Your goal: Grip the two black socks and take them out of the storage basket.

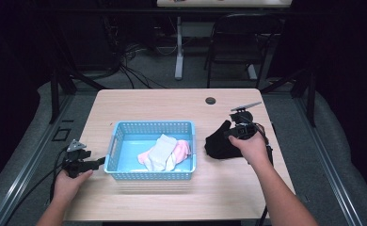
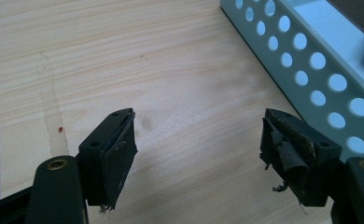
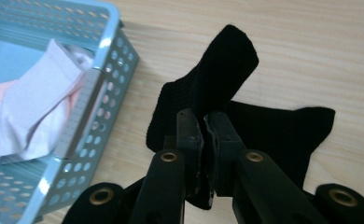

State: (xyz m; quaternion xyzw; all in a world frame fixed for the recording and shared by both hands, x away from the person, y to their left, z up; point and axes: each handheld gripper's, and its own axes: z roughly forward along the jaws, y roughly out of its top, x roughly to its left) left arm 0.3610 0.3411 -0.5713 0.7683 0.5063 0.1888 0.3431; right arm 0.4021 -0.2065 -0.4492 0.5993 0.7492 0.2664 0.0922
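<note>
High view gives me my left gripper [image 1: 98, 162] with jaws apart just left of the blue basket [image 1: 113, 143] of pale socks [image 1: 162, 151], and my right gripper [image 1: 228, 133] clamped on the black sock [image 1: 217, 143] right of it.

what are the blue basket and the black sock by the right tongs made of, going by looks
Blue basket: looks like moulded plastic, smooth with a slight sheen; its walls are pierced by even rows of round holes and the rim catches light.
Black sock: looks like soft knitted fabric, matte; fine ribbing shows on the raised part and it folds limply. Cotton or synthetic cannot be told.
</note>
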